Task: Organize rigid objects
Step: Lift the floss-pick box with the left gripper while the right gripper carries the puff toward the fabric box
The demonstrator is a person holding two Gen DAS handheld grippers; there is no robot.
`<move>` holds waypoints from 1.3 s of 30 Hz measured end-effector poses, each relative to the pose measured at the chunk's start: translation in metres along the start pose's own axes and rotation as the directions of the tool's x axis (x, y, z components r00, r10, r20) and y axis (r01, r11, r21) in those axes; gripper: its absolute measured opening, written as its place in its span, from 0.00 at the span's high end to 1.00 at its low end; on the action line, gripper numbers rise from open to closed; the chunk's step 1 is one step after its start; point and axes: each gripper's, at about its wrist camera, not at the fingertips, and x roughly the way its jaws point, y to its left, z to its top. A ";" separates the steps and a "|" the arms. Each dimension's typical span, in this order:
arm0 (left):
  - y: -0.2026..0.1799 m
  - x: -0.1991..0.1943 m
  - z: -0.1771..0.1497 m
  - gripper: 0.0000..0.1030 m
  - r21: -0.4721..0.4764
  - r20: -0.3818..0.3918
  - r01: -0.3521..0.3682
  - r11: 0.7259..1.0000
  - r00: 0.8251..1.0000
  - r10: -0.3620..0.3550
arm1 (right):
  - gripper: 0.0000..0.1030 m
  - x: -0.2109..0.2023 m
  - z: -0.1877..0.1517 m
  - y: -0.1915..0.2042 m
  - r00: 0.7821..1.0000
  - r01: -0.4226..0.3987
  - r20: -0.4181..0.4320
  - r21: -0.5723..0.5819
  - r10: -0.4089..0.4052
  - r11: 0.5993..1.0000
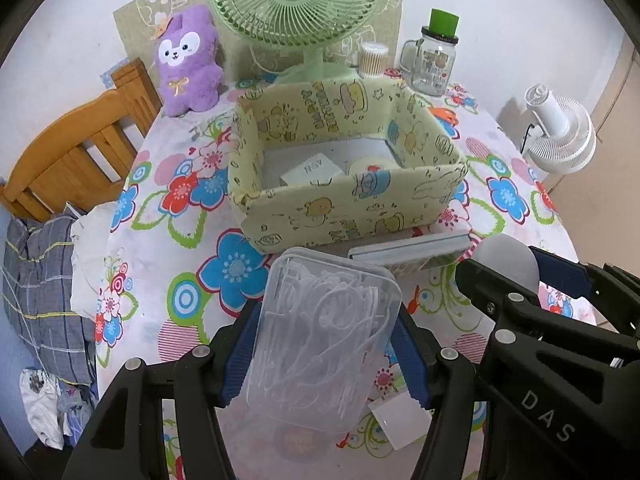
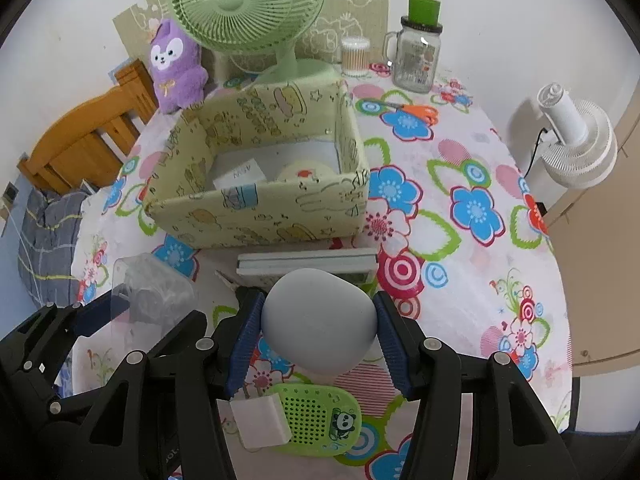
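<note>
My left gripper (image 1: 324,354) is shut on a clear plastic box of white floss picks (image 1: 324,336) and holds it above the table, in front of the yellow cartoon-print storage box (image 1: 352,204). My right gripper (image 2: 318,338) is shut on a grey egg-shaped object (image 2: 320,320); it also shows in the left wrist view (image 1: 508,260). The storage box (image 2: 260,216) holds a white carton (image 2: 240,174) and a round cream tin (image 2: 304,172). A flat white case (image 2: 306,262) lies just in front of the box.
A green perforated case with a panda sticker (image 2: 316,420) and a small white block (image 2: 260,424) lie under my right gripper. Orange scissors (image 2: 416,110), a glass jar (image 2: 416,56), a cotton-swab tub (image 2: 354,56), a green fan (image 2: 248,0) and a purple plush (image 2: 174,66) stand behind the box.
</note>
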 end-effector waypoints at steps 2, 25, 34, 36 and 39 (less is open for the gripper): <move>0.000 -0.003 0.001 0.37 0.001 0.005 -0.002 1.000 1.000 0.002 | 0.43 -0.004 0.001 0.000 1.000 0.000 0.005 0.003 0.000 1.000; -0.009 -0.026 0.025 0.37 0.017 0.062 0.009 1.000 0.998 -0.010 | 0.43 -0.030 0.025 0.005 0.998 -0.011 0.069 -0.021 0.013 1.000; -0.013 -0.018 0.045 0.37 0.018 0.064 0.002 1.000 0.998 -0.003 | 0.43 -0.021 0.045 -0.003 0.997 -0.018 0.070 -0.003 0.018 1.000; -0.013 -0.015 0.050 0.37 0.015 0.064 0.003 1.000 0.998 -0.003 | 0.43 -0.019 0.050 -0.004 0.997 -0.018 0.068 -0.003 0.019 1.000; -0.012 -0.011 0.057 0.37 0.008 0.068 0.005 1.000 0.998 -0.005 | 0.43 -0.016 0.059 -0.005 0.997 -0.015 0.071 -0.010 0.016 1.000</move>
